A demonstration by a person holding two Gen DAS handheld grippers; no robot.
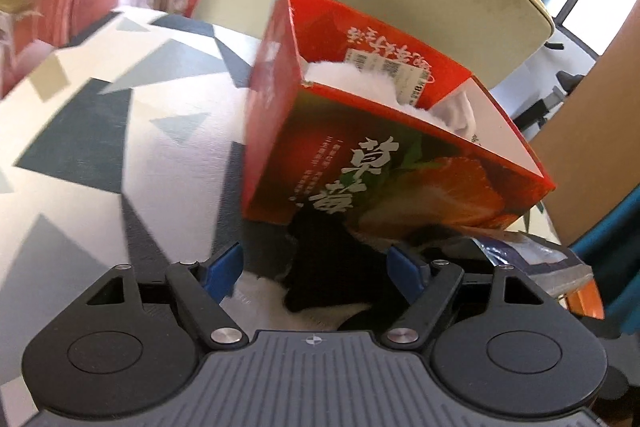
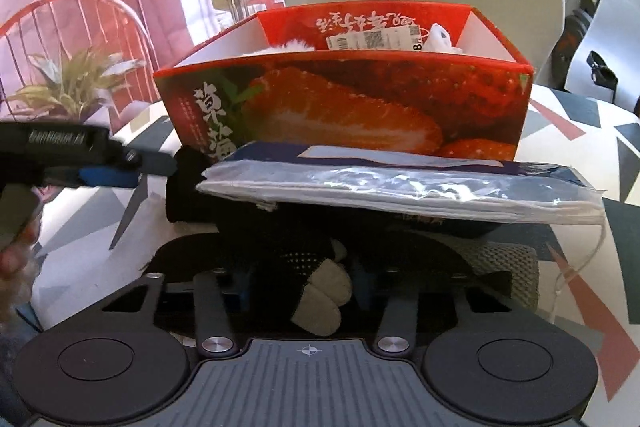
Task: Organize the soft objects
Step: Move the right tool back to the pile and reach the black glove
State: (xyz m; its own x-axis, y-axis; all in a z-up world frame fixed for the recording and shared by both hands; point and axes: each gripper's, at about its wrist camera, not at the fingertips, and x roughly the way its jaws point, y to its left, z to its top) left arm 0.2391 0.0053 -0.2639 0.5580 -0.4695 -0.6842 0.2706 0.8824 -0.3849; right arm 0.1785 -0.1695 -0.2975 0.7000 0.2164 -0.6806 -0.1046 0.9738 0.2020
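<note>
Straddling a black-and-white soft fabric item (image 1: 320, 283) at the frame's bottom, the left gripper (image 1: 316, 267) stands wide. The right gripper (image 2: 304, 279), narrow, pinches a dark mesh glove with grey fingertips (image 2: 320, 291); lifting may drag the clear-wrapped flat packet (image 2: 400, 187) resting above, before the red strawberry-printed cardboard box (image 2: 348, 107).

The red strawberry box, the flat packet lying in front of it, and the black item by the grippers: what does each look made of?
Red box: looks like glossy printed cardboard, with crisp folded edges and plain white inner walls. Flat packet: seemingly clear, shiny plastic film around something folded and pale; glare and wrinkles show. Black item: apparently soft knit or mesh fabric with light grey patches, limp and matte; exact fibre unclear.
</note>
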